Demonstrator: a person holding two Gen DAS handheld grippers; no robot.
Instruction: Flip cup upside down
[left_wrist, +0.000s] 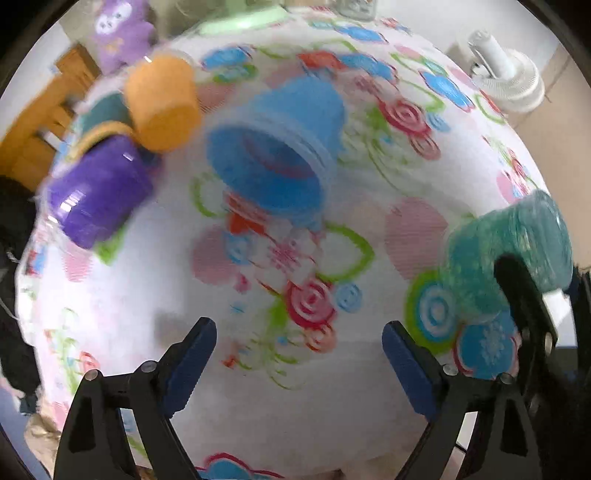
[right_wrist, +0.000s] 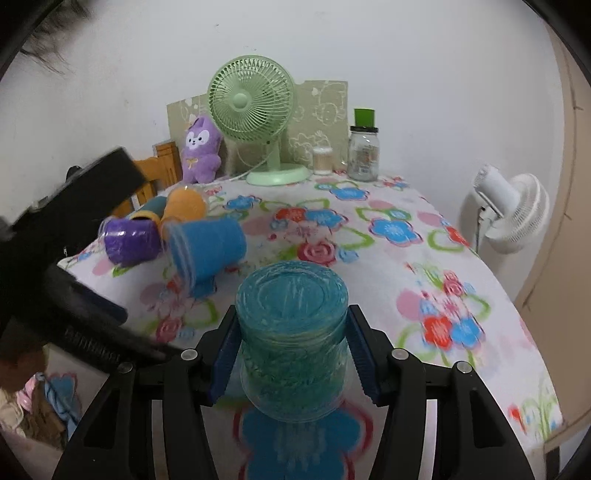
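Note:
My right gripper (right_wrist: 291, 354) is shut on a teal cup (right_wrist: 291, 332), held upside down with its base up, just above the floral tablecloth (right_wrist: 424, 266). The same teal cup (left_wrist: 509, 243) shows at the right of the left wrist view. My left gripper (left_wrist: 299, 354) is open and empty above the cloth. A blue cup (left_wrist: 273, 155) lies on its side ahead of it, mouth toward me; it also shows in the right wrist view (right_wrist: 207, 247).
A purple cup (right_wrist: 129, 240), an orange cup (right_wrist: 184, 205) and a dark teal cup (right_wrist: 153, 206) lie on their sides at the table's left. A green fan (right_wrist: 255, 110), purple plush (right_wrist: 201, 151) and glass jar (right_wrist: 364, 151) stand at the back. A white fan (right_wrist: 513, 210) stands off the right edge.

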